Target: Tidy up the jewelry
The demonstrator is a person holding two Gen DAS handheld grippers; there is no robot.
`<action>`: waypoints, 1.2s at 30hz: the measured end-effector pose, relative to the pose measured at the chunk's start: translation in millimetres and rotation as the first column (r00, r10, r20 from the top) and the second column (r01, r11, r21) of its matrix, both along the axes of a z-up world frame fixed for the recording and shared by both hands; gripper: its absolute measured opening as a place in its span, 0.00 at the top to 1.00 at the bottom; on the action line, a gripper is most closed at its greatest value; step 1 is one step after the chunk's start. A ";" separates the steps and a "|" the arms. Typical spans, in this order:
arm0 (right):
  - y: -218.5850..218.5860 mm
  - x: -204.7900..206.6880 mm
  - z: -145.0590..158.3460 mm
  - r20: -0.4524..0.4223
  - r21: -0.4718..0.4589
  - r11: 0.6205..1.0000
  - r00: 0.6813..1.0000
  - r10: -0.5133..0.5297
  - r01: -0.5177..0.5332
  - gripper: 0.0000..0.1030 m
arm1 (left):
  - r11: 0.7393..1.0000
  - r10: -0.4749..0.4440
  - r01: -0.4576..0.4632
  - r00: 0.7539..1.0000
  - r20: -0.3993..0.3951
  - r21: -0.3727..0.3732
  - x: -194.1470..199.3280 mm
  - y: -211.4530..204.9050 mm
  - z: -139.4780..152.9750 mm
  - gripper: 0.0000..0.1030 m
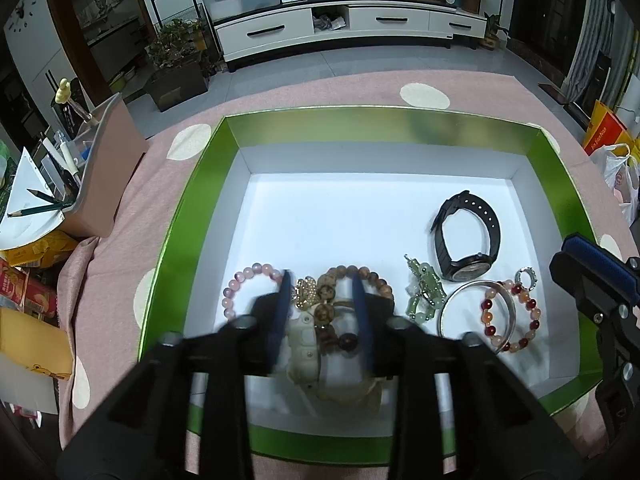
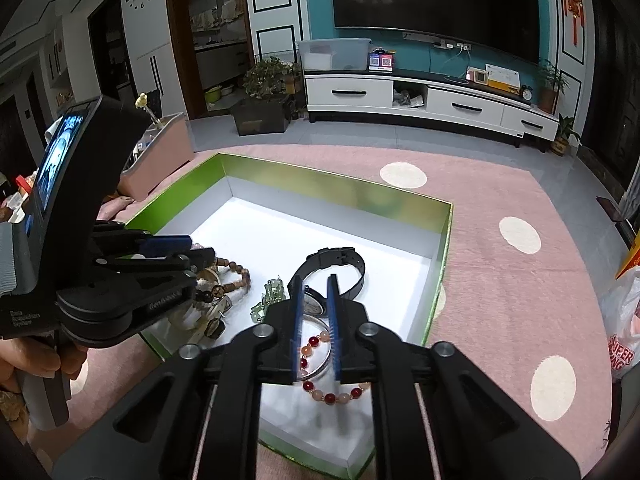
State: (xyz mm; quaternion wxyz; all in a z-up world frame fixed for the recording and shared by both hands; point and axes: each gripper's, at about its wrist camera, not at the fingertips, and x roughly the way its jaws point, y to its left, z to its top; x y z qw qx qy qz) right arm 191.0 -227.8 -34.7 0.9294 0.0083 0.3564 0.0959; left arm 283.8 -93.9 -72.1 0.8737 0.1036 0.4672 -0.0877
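Note:
A green-walled box with a white floor holds jewelry. My left gripper is open over a brown wooden bead bracelet, a gold charm and a cream piece; a pink bead bracelet lies just left. A black watch, green jade beads, a silver bangle and a red-orange bead bracelet lie to the right. My right gripper hovers open and empty above the red-orange bracelet, bangle and watch.
The box sits on a pink cloth with cream dots. A pink organizer with pens and snack boxes stand at the left. Plastic bags lie at the right. The box's far half is bare white floor.

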 end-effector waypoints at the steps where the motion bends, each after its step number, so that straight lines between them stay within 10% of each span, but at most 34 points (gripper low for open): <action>1: -0.9 -1.6 1.7 0.001 -0.001 1.000 1.000 -0.001 0.001 0.88 | 1.000 -0.002 0.002 1.000 0.001 -0.001 -1.1 0.2 2.1 0.57; 4: -3.6 -6.4 8.0 0.002 0.001 1.000 1.000 -0.010 0.010 0.82 | 1.000 -0.001 0.001 1.000 0.010 -0.001 -4.9 0.7 8.8 0.45; 7: -7.9 -11.0 16.8 0.000 0.014 0.999 1.000 -0.030 0.030 0.48 | 1.000 -0.002 0.002 1.000 0.024 -0.005 -10.6 2.2 20.5 0.26; 18: -13.7 -29.2 72.4 -0.022 0.051 0.995 0.997 -0.079 0.080 0.04 | 1.000 0.019 -0.019 0.994 0.104 0.004 -35.2 18.6 82.8 0.05; 36: 0.6 5.7 115.8 -0.207 0.030 0.987 0.967 -0.150 0.159 0.01 | 0.997 0.065 -0.063 0.996 0.065 -0.036 -24.1 33.2 154.1 0.02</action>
